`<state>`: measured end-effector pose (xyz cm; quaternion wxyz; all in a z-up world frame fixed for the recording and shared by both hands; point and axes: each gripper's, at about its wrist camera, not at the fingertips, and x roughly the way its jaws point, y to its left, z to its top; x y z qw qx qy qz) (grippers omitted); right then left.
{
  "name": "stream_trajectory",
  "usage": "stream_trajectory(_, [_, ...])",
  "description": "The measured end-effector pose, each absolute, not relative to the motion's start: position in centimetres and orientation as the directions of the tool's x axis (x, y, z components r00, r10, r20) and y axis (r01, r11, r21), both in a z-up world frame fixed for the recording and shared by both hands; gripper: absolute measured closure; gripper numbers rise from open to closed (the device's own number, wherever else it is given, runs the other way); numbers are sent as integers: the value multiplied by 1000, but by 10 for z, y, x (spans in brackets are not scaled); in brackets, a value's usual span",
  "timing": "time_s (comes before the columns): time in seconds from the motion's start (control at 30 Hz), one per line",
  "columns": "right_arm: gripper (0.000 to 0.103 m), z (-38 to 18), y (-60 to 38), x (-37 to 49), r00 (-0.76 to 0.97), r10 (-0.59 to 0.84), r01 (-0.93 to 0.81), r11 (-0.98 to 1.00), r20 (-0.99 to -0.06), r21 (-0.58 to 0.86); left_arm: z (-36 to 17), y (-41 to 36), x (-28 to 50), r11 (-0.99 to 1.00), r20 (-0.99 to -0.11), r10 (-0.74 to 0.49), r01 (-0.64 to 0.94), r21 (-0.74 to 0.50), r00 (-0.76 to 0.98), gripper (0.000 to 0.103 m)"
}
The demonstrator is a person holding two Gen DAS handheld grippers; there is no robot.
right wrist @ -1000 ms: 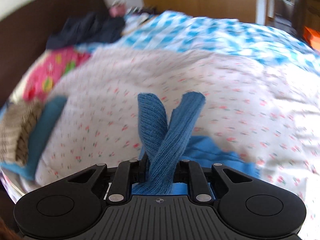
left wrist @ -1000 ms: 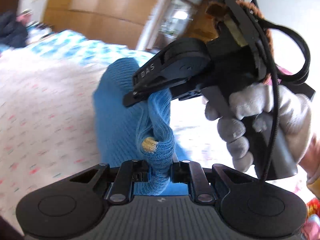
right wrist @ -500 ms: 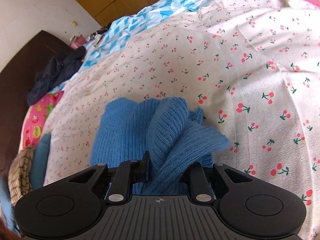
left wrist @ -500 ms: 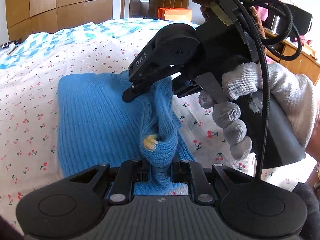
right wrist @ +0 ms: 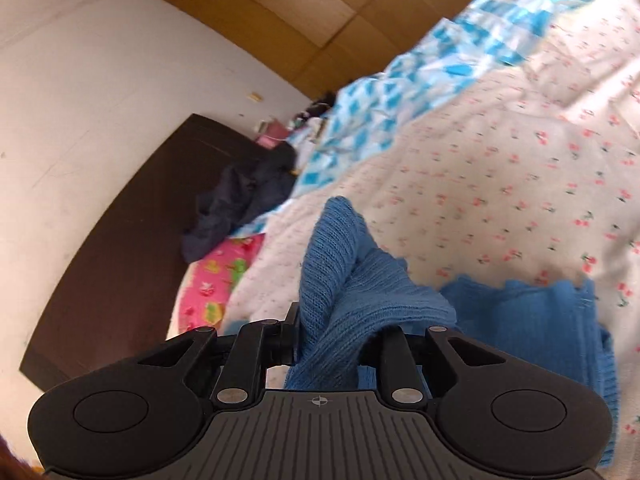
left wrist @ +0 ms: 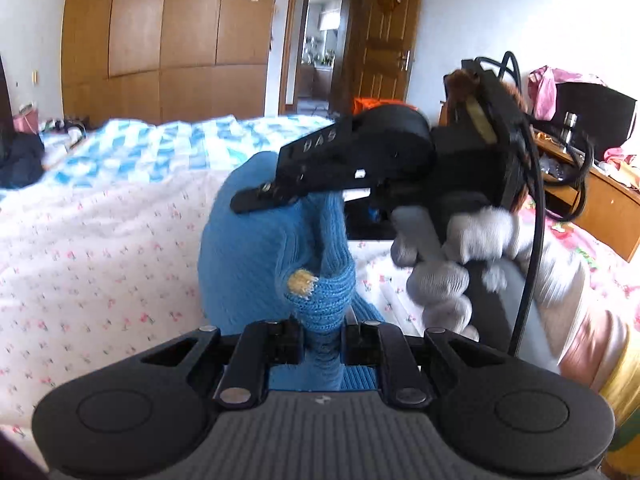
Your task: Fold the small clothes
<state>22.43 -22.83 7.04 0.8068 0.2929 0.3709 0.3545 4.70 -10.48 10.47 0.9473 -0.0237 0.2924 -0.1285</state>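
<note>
L tool (left wrist: pixel 322 344) clamped on bunched edge of blue knit garment (left wrist: pixel 248 256), by a small yellow spot in the knit. R tool (left wrist: pixel 260 200) clamped on same garment from above; gloved hand (left wrist: pixel 452 268) on its grip. Garment hangs lifted btwn both tools, over bed w/ cherry-print sheet (left wrist: pixel 100 264). Dark clothes pile (right wrist: pixel 240 204) near headboard.

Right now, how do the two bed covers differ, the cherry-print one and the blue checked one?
The cherry-print cover is white with small red cherries; the blue checked cover has bold blue and white blocks. The cherry-print one lies nearer, under the blue sweater; the checked one lies beyond it, toward the wardrobe. Both are spread on the bed.
</note>
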Motion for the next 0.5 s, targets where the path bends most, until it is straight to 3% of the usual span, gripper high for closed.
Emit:
stream_trajectory(0.07, [85, 62, -233, 225, 480, 765, -347, 616, -430, 707, 93, -117, 49, 963, -570, -266, 245, -115, 777, 83])
stream_trajectory(0.23, [85, -10, -277, 240, 468, 591, -131, 782, -657, 610, 27, -168, 69, 943, -712, -269, 327, -59, 649, 83])
stream_trajectory(0.33, [85, -28, -301, 233, 476, 627, -87, 731, -617, 676, 13, -189, 66, 930, -732, -257, 368, -10, 631, 83])
stream_trajectory(0.5, [82, -18, -298, 223, 499, 606, -153, 765, -619, 625, 16, -199, 57, 919, -726, -259, 394, 18, 637, 82])
